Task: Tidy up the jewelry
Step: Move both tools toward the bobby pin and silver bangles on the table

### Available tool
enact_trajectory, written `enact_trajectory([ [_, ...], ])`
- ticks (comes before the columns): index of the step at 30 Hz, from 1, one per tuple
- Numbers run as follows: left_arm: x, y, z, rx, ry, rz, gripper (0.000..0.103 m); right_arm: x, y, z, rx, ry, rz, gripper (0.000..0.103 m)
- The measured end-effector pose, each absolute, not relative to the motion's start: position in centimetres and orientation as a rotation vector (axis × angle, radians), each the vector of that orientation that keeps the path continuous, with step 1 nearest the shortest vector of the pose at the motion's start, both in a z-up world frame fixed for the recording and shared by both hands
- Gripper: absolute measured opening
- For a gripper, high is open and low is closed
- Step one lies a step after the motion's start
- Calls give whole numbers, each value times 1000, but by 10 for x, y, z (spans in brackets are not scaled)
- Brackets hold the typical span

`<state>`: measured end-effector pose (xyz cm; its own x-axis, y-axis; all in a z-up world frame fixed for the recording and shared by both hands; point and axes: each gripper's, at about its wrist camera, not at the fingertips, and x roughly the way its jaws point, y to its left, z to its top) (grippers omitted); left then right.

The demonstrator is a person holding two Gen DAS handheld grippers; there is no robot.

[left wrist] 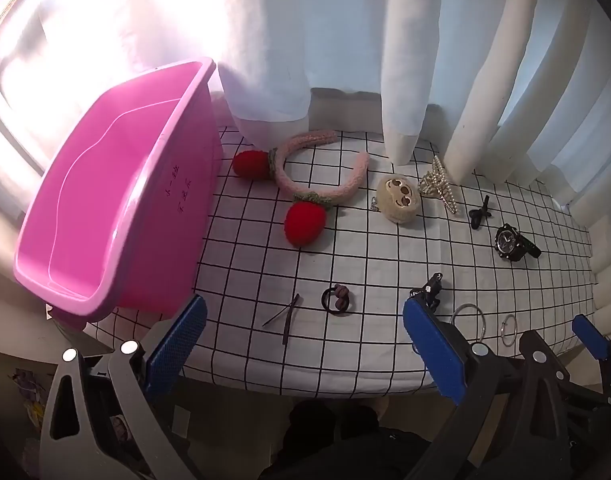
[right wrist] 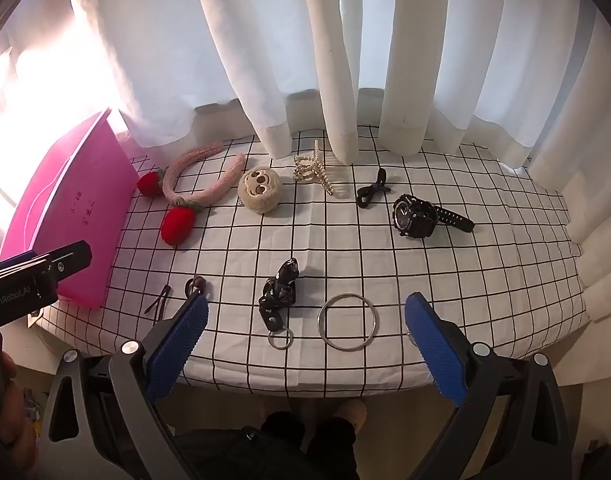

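Both tools are spread wide and hold nothing. The left tool point(left wrist: 303, 344) hangs over the near edge of the worktop point(left wrist: 365, 264), by the bobby pin point(left wrist: 287, 318) and the small hair tie point(left wrist: 336, 300). The right tool point(right wrist: 305, 340) hangs over the big silver ring point(right wrist: 348, 323) and the black key strap point(right wrist: 281, 292).

The jewelry is all out on the checked cloth, and the pink bin point(left wrist: 105, 200) on the left looks empty, so the sorting seems to be only at its start.

To do this step well, I think each tool should come straight down over one small thing, so a finger goes on each side. The ring and the pin lie very flat, so the fingers need to press low against the cloth before they close. Take one thing at a time.

The left view looks down into the bin. The right view shows only its outer wall, but it shows the black watch point(right wrist: 413, 216), the pearl hair claw point(right wrist: 315, 170) and the key strap much better. The strawberry headband point(left wrist: 305, 168) and the fluffy face charm point(left wrist: 399, 198) show in both.
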<state>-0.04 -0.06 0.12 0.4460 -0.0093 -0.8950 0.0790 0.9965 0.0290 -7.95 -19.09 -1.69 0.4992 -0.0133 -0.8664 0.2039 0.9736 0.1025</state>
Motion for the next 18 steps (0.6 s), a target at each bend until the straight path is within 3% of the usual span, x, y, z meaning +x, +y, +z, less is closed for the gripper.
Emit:
enact_trajectory([
  [18, 2, 2, 9, 76, 1086, -49, 97, -79, -189, -19, 204, 1041, -125, 94],
])
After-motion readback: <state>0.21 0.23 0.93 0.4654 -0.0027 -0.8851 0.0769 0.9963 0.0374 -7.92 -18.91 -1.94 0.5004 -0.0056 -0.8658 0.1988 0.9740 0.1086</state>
